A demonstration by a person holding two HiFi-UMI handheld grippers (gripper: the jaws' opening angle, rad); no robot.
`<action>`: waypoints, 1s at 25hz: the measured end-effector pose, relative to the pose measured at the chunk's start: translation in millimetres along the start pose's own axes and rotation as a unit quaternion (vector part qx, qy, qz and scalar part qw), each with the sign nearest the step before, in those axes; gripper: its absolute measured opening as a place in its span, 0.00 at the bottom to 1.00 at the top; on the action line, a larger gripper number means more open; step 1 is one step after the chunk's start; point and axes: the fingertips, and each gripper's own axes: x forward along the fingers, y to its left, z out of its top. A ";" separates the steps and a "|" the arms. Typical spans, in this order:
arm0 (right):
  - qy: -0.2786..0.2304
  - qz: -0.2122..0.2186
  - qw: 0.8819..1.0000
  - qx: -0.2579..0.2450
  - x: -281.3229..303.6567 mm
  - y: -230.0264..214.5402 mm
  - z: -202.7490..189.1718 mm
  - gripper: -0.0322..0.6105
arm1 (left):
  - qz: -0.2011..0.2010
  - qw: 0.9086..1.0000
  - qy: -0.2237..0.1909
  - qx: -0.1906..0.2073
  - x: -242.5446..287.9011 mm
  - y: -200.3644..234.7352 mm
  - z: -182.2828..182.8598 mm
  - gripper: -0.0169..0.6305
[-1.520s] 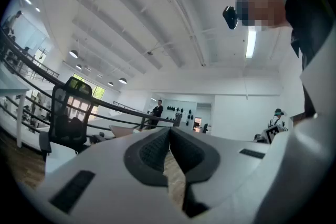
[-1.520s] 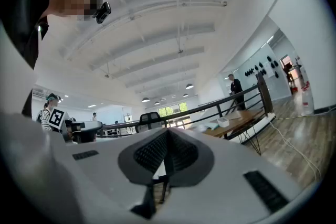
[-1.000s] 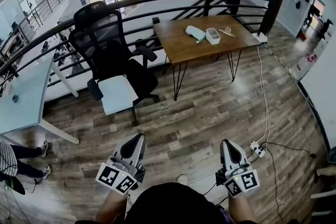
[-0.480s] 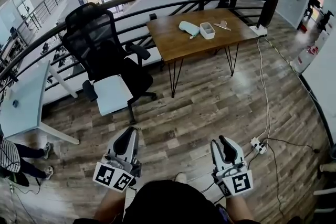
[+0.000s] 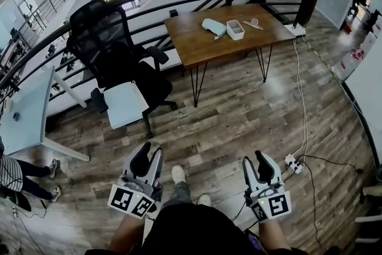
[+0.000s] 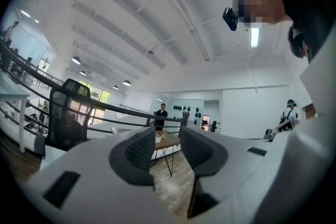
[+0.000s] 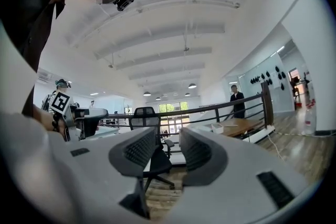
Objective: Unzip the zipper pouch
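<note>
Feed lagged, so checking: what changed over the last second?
Both the left gripper and right gripper have just opened their jaws; nothing is between them. The person has put one shoe forward, toward the table. The pouch and white box lie untouched on it.

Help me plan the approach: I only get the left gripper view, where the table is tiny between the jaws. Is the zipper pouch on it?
Observer: Yes. In the head view the pale green pouch lies on the wooden table, just left of a white box.
Operator: And the right gripper?
Observer: The right gripper has just been opening. Its jaws stand apart with nothing between them.
Operator: Anything on the floor to watch for?
Observer: A white power strip lies on the floor just right of that gripper.
</note>
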 end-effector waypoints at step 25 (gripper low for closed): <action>0.039 -0.076 0.995 -0.054 197.8 -26.3 -1.7 0.27 | -0.068 0.997 -0.006 -0.023 166.2 170.4 20.5 0.24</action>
